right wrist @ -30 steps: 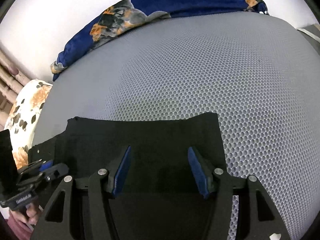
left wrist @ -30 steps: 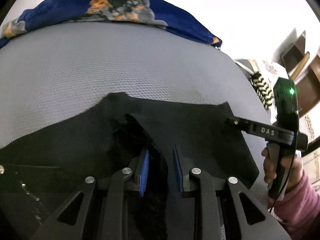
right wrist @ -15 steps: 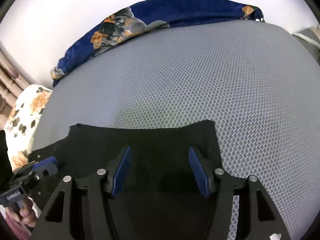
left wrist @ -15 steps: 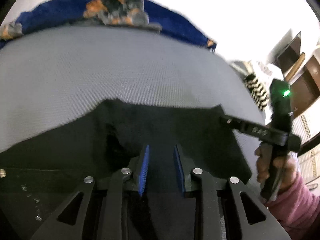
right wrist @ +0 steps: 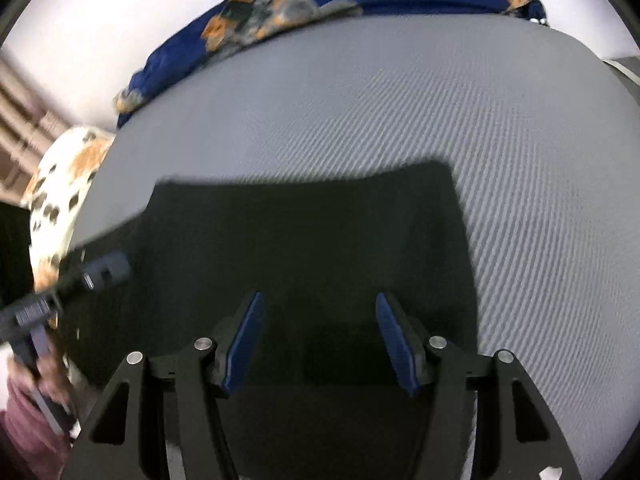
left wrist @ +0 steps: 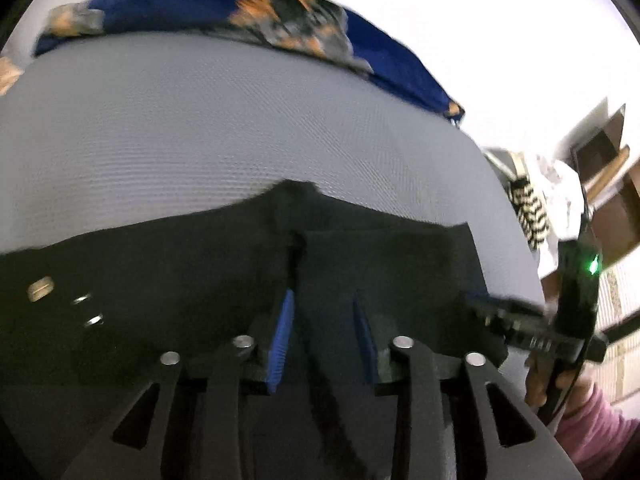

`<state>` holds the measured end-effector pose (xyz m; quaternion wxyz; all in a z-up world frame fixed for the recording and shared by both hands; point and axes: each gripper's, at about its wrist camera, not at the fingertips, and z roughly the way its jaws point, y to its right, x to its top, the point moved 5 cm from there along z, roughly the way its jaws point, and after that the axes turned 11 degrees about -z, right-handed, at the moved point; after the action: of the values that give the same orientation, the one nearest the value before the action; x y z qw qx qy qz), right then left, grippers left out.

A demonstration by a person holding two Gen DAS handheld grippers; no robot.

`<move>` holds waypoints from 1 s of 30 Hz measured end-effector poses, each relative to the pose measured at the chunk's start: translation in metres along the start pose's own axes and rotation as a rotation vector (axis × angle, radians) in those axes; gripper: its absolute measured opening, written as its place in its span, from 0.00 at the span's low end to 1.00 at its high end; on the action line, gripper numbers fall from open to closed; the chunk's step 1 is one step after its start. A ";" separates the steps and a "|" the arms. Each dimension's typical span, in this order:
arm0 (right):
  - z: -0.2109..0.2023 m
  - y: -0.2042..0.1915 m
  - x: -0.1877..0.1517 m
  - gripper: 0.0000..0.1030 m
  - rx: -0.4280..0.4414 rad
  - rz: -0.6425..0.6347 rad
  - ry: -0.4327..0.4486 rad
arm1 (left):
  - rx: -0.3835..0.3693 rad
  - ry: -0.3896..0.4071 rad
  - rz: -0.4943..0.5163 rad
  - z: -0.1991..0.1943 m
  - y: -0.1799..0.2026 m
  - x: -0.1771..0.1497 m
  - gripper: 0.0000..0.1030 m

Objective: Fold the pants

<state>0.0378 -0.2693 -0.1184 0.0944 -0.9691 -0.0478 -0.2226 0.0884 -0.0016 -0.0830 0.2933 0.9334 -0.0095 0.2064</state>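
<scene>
Black pants (right wrist: 304, 248) lie flat on a grey mesh surface (right wrist: 460, 112), beneath both sets of jaws; a blue patterned cloth (left wrist: 224, 16) lies well beyond. The left gripper (left wrist: 324, 320), angled downward, has just been opening, nothing pinched. The right gripper (right wrist: 318, 332), angled steeply downward, is spread, released.
</scene>
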 end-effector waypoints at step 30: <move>0.033 -0.156 0.023 0.70 0.217 -0.182 -0.046 | -0.128 0.217 -0.648 -0.141 -0.187 -0.123 0.41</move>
<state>0.0514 -0.1085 -0.1121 0.1768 -0.9497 -0.1616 -0.2015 -0.0518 0.2179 -0.1284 0.4006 0.8404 0.3055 0.1996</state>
